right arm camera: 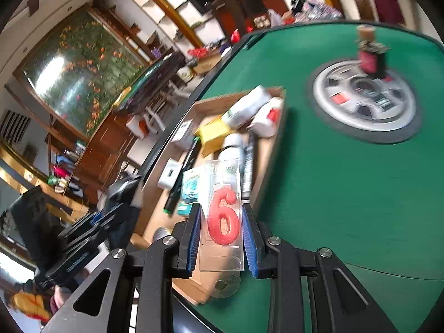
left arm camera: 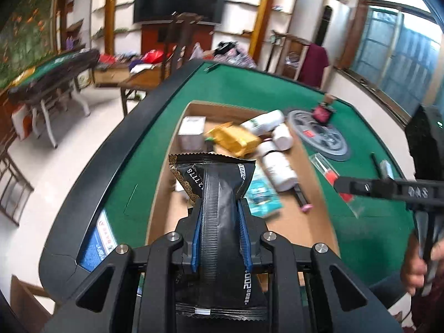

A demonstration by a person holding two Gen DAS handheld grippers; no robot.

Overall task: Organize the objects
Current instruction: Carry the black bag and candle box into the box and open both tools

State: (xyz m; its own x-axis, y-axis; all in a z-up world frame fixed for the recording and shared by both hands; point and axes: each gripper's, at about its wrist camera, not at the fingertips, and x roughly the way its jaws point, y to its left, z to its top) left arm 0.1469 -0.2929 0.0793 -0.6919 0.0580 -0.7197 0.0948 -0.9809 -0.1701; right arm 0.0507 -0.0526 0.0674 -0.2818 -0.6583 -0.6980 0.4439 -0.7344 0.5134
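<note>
The left gripper [left arm camera: 220, 216] has its jaws nearly closed on a black sachet [left arm camera: 215, 191], pinching it at the waist so the foil bulges above and below the pads; it hangs over the near end of the cardboard box [left arm camera: 313, 222] on the green surface [left arm camera: 369, 222]. The right gripper [right arm camera: 222, 222] has its jaws narrowly parted and pressed on the edges of a clear pack holding a red "6" candle [right arm camera: 223, 220], over the box's near right corner. The box already holds white bottles [left arm camera: 277, 163], a yellow packet [left arm camera: 236, 138], a small white carton [left arm camera: 191, 126] and a teal packet [left arm camera: 262, 194], piled toward the far end. A grey disc [right arm camera: 366, 102] with a small dark bottle [right arm camera: 370, 55] beside it sits well apart on the surface. Both views are blurred, which suggests quick movement, and that is the main risk: the slick sachet could slide out of a pinch this narrow, and the stiff candle pack, gripped only by its edges, could twist loose. Both grippers are close together over the same end of the box, so they could knock each other. Dropped onto the heap, either item might roll a bottle or slip over the low wall
</note>
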